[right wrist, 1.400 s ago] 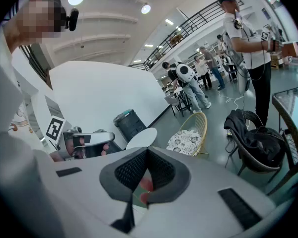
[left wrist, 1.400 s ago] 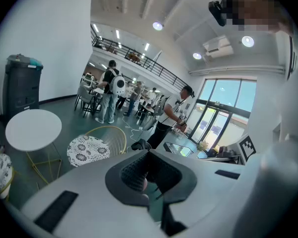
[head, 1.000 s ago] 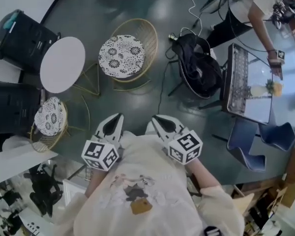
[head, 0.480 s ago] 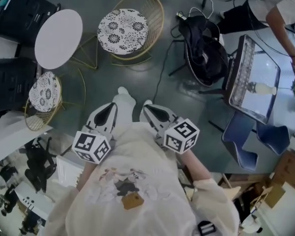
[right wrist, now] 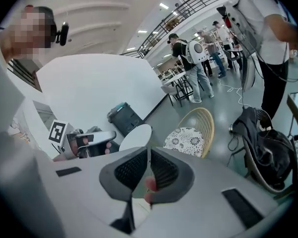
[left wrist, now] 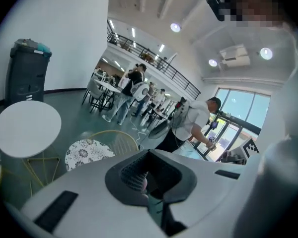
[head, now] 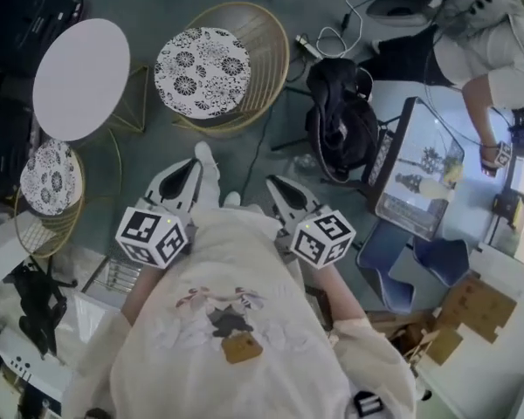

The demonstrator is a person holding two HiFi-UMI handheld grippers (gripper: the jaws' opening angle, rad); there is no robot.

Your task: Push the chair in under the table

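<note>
A gold wire chair [head: 201,71] with a black-and-white patterned cushion stands on the grey floor, right of a small round white table [head: 81,78]. It is pulled out, and only its left edge is near the tabletop. My left gripper [head: 190,168] and right gripper [head: 278,187] are held close to the person's chest, short of the chair and touching nothing. Both are shut with nothing between the jaws. The left gripper view shows the left gripper [left wrist: 145,181], the chair [left wrist: 92,150] and the table [left wrist: 27,128] ahead. The right gripper [right wrist: 148,171] points toward the chair [right wrist: 193,135].
A second patterned chair [head: 48,186] sits at the table's near left. Black bins [head: 26,7] stand at the back left. A black backpack [head: 345,116] rests on a seat at right, beside a glass table [head: 415,168], a blue chair [head: 402,256], a person [head: 480,42] and floor cables [head: 332,33].
The head view has swung, so the chair and table now sit further up and left. A shoe shows between the grippers. Both grippers stay shut near the chest.
</note>
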